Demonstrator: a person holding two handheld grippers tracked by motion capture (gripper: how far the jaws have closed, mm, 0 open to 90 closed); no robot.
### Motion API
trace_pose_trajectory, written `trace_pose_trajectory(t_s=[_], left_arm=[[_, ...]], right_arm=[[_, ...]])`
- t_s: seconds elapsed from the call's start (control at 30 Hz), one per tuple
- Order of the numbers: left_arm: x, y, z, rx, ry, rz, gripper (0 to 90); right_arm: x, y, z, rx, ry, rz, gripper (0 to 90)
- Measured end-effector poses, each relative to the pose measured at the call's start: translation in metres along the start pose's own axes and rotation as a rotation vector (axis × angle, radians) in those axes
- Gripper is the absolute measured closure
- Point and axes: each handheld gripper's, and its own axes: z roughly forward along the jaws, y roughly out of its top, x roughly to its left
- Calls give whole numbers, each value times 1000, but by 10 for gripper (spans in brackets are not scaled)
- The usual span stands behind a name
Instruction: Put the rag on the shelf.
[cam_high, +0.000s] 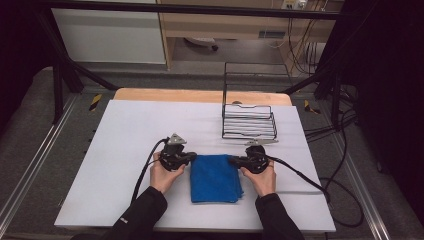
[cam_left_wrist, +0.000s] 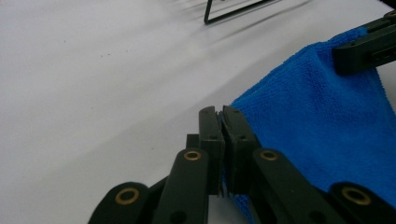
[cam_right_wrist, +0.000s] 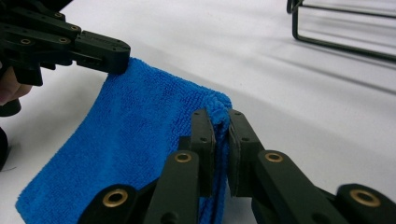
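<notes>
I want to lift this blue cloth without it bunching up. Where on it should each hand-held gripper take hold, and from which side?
Grip the two far corners of the folded blue microfiber cloth, one from each side, jaws level with the table. It lies flat and folded, so only its edges give something to pinch. The left hand-held gripper and the right hand-held gripper are each shut on a corner this way.

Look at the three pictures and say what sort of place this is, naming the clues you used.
Probably a lab or workshop bench set up for recording handling demonstrations. Clues: a white-covered table inside a black metal frame, loose cables trailing off the table, and a person gripping a blue cloth with a left hand-held gripper and a right hand-held gripper.
</notes>
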Motion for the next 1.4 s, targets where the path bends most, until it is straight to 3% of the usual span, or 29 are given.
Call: trace_pose_trajectory(t_s=[0.33,0.63,1.1,1.4], left_arm=[[-8,3,-18,-66,-21,22,870],[-23,6,-30,-98,-5,75,871],[-30,14,-47,-160,-11,54,870],[-35,20,-61,-214,-8,65,871]], right_arm=[[6,2,-14,-59,5,-14,835],[12,3,-25,-103,-10,-37,835],[21,11,-41,-175,-15,-72,835],[31,18,-54,-234,-19,-112,835]])
